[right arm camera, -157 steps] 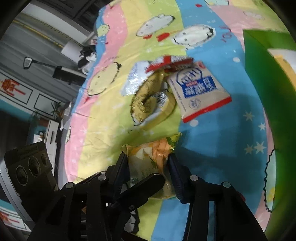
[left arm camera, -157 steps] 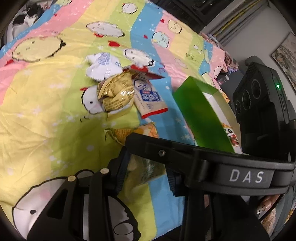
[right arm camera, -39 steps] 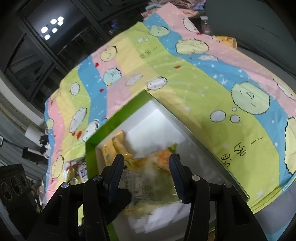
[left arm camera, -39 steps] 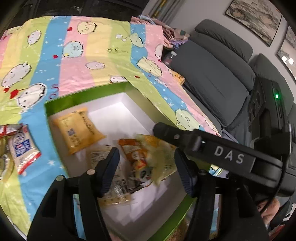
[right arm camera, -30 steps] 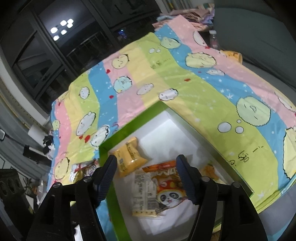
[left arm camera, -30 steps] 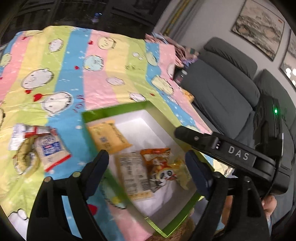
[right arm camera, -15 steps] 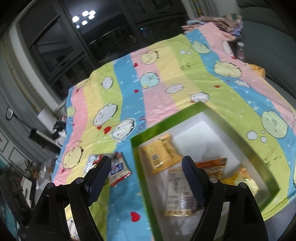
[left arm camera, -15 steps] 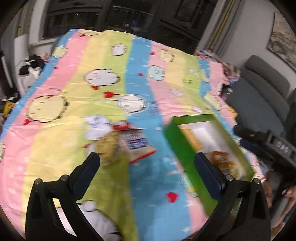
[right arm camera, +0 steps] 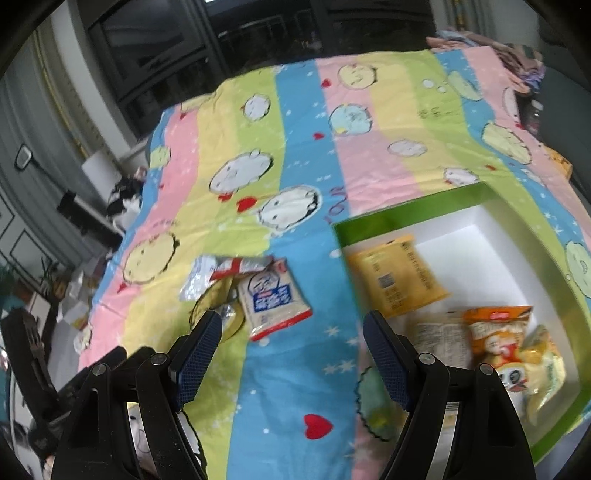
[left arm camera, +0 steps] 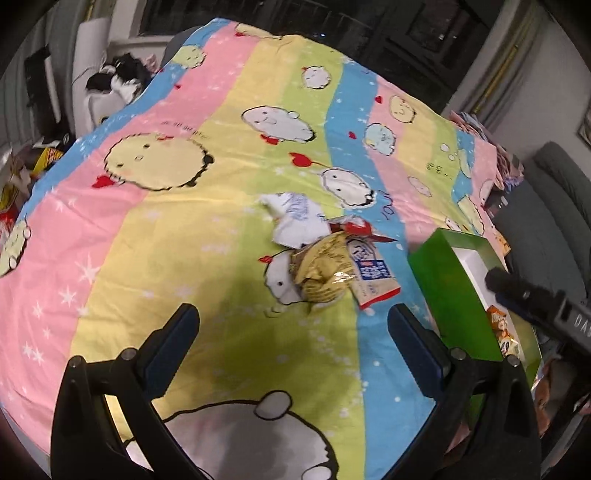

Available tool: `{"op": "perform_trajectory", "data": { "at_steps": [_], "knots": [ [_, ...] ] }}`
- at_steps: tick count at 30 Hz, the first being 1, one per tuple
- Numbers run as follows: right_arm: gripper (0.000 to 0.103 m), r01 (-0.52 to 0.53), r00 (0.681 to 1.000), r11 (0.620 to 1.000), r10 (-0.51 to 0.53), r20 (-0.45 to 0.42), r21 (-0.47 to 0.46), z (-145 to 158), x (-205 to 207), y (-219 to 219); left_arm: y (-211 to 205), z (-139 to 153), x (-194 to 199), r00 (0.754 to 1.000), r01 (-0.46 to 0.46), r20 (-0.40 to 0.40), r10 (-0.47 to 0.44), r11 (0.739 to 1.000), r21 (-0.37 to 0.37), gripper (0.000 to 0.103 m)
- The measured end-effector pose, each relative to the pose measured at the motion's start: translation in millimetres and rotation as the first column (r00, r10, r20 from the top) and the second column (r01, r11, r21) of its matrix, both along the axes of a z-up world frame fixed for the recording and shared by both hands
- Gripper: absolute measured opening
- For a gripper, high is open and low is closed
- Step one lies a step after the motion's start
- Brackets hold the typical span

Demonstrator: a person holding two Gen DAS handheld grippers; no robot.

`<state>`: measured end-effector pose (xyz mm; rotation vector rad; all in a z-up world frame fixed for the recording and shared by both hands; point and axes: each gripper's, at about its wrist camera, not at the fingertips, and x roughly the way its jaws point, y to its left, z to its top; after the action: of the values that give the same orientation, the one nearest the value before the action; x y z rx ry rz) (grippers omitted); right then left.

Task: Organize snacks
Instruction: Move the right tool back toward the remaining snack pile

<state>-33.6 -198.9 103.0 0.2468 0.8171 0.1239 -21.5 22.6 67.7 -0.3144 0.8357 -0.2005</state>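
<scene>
A pile of snack packets lies on the striped cartoon bedsheet: a gold packet (left arm camera: 323, 273), a white-and-blue packet with a red edge (left arm camera: 373, 275) (right arm camera: 271, 297), a white packet (left arm camera: 295, 219) and a red-and-white one (right arm camera: 242, 264). The green box (left arm camera: 448, 291) (right arm camera: 406, 212) has a white inside and holds a yellow packet (right arm camera: 397, 277), a beige packet (right arm camera: 439, 338), an orange panda packet (right arm camera: 496, 332) and a yellow-green packet (right arm camera: 543, 365). My left gripper (left arm camera: 293, 339) is open and empty, short of the pile. My right gripper (right arm camera: 291, 347) is open and empty, above the sheet between pile and box.
The bed's left edge drops to a cluttered floor (left arm camera: 22, 162). A grey sofa (left arm camera: 561, 195) stands to the right, beyond the box. The right gripper's black body (left arm camera: 535, 306) reaches over the box. Dark windows (right arm camera: 258, 33) lie behind the bed.
The right gripper let go of the yellow-green packet into the box and opened. Both grippers then swung left, away from the box and toward the pile.
</scene>
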Motion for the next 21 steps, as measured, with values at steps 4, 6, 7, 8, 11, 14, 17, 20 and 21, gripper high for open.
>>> {"op": "perform_trajectory", "data": {
  "at_steps": [4, 6, 7, 8, 11, 14, 17, 20, 21],
  "knots": [
    [0.079, -0.020, 0.999, 1.000, 0.020, -0.025, -0.020, -8.6, 4.3, 12.2, 1.0, -4.4, 1.0, 1.000, -0.002, -0.015, 0.003, 1.000, 0.023, 0.102],
    [0.079, -0.024, 0.999, 0.999, 0.023, -0.034, -0.024, -11.6, 5.4, 14.9, 1.8, -4.9, 0.5, 1.000, -0.007, -0.015, 0.007, 0.999, 0.032, 0.102],
    [0.079, -0.024, 0.999, 0.999, 0.023, -0.037, -0.026, -12.5, 6.5, 16.3, 2.3, -5.3, 0.7, 1.000, -0.005, -0.014, 0.005, 0.999, 0.032, 0.102],
    [0.079, -0.025, 0.999, 0.999, 0.024, -0.041, -0.029, -13.8, 7.3, 17.8, 3.0, -5.3, 0.4, 1.000, -0.002, -0.012, 0.002, 1.000, 0.031, 0.102],
    [0.079, -0.028, 0.999, 0.999, 0.026, -0.047, -0.036, -16.2, 9.3, 19.8, 4.2, -5.3, 0.1, 1.000, 0.004, -0.007, -0.004, 0.999, 0.034, 0.102],
    [0.079, -0.032, 0.999, 0.999, 0.030, -0.045, -0.032, -16.9, 9.8, 20.7, 6.3, -5.6, 0.4, 1.000, -0.005, -0.009, 0.005, 0.999, 0.041, 0.102],
    [0.079, -0.033, 0.999, 0.999, 0.031, -0.042, -0.041, -17.2, 9.9, 23.2, 7.6, -5.7, 0.9, 1.000, -0.004, -0.015, 0.004, 0.999, 0.033, 0.102],
    [0.079, -0.035, 0.998, 0.998, 0.033, -0.044, -0.049, -18.4, 10.8, 25.5, 9.6, -5.4, 1.2, 1.000, -0.004, -0.016, 0.004, 1.000, 0.027, 0.102],
    [0.079, -0.036, 0.998, 0.998, 0.034, -0.047, -0.045, -19.0, 11.3, 26.2, 10.6, -5.4, 1.4, 1.000, -0.004, -0.017, 0.004, 1.000, 0.023, 0.102]
  ]
}}
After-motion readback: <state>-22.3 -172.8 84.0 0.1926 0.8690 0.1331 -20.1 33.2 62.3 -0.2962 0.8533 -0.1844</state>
